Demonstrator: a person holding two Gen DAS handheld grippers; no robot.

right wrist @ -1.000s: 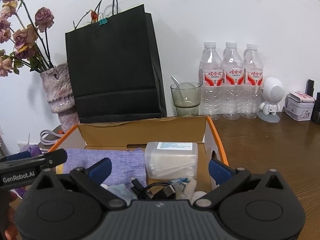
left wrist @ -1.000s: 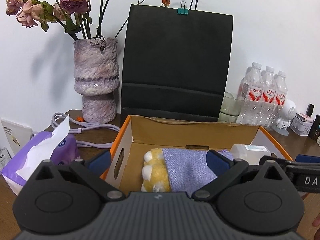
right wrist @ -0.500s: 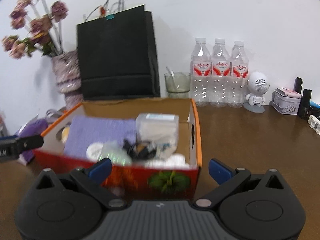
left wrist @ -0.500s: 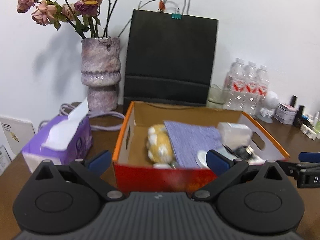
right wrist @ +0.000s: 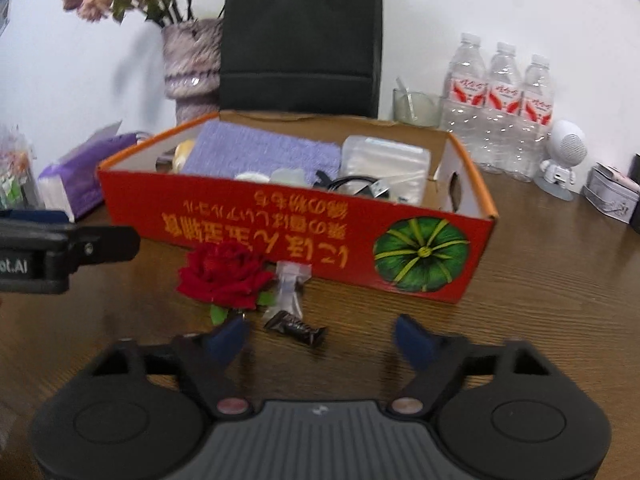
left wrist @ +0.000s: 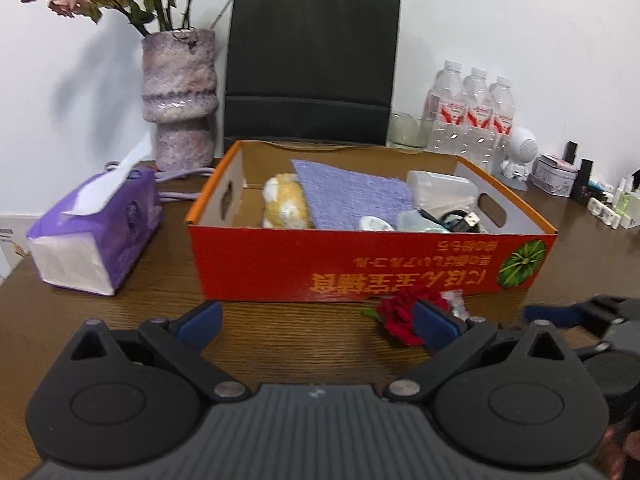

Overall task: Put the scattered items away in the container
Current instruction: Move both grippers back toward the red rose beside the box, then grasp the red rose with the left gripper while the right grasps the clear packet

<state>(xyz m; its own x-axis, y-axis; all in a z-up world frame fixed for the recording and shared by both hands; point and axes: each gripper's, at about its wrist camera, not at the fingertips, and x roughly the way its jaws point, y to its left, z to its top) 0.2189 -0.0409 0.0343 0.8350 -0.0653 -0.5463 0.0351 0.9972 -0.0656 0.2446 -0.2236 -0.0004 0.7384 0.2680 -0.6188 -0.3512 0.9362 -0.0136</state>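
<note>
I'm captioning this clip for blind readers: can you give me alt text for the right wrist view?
The right gripper, jaws closing with nothing between them, hovers over a dark candy wrapper on the wooden table. Beyond lie a red rose, a clear packet, and the filled orange box.

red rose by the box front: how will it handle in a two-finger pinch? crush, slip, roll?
The red rose looks like soft layered petals, so it would probably squash rather than resist. It seems light for its bulk and may drag more than roll on the wooden table. Leaves under it could snag. The small clear packet lies right beside it, so a wide pinch may catch both.
</note>
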